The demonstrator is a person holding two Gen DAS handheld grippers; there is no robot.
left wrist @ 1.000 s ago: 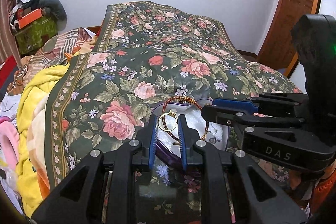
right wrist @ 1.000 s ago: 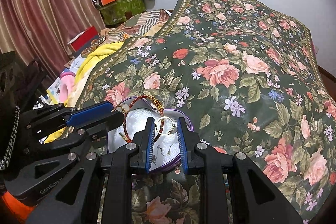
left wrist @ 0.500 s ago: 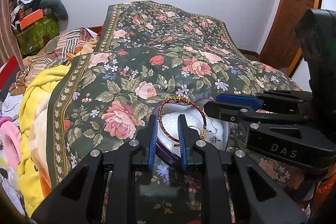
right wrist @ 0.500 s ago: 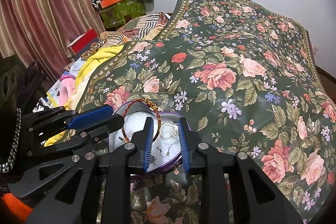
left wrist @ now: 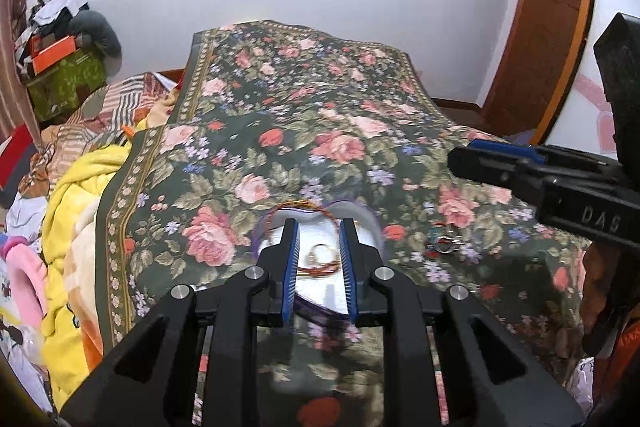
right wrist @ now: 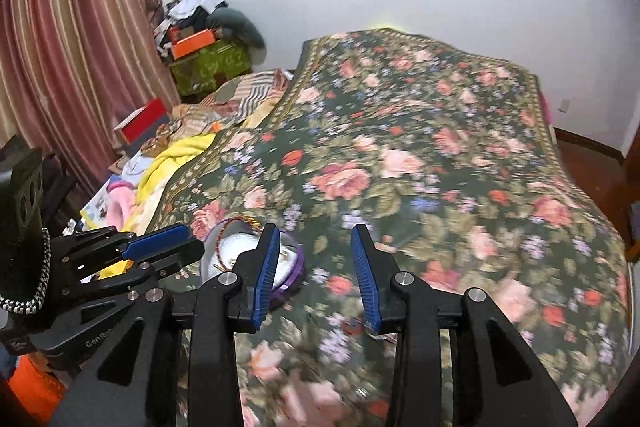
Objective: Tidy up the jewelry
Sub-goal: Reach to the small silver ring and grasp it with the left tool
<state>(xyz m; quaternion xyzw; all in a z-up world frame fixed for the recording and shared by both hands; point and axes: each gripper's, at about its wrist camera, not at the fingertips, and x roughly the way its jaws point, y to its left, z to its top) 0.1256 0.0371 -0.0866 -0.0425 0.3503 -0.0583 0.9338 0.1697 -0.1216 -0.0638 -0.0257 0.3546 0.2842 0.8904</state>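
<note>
Left tongs (left wrist: 318, 247) slightly apart, empty, over the purple heart-shaped box (left wrist: 362, 223) holding a red bracelet (left wrist: 328, 215). Right tongs (right wrist: 316, 263) opening, empty, above the floral bedspread (right wrist: 440, 163).

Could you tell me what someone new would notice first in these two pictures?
The floral bedspread fills both views. Near its front edge sits a heart-shaped purple box with a white lining, holding a red-and-gold bracelet and a gold ring. The left gripper frames the box; the right gripper, jaws opening and empty, hangs over bare bedspread beside it.
</note>
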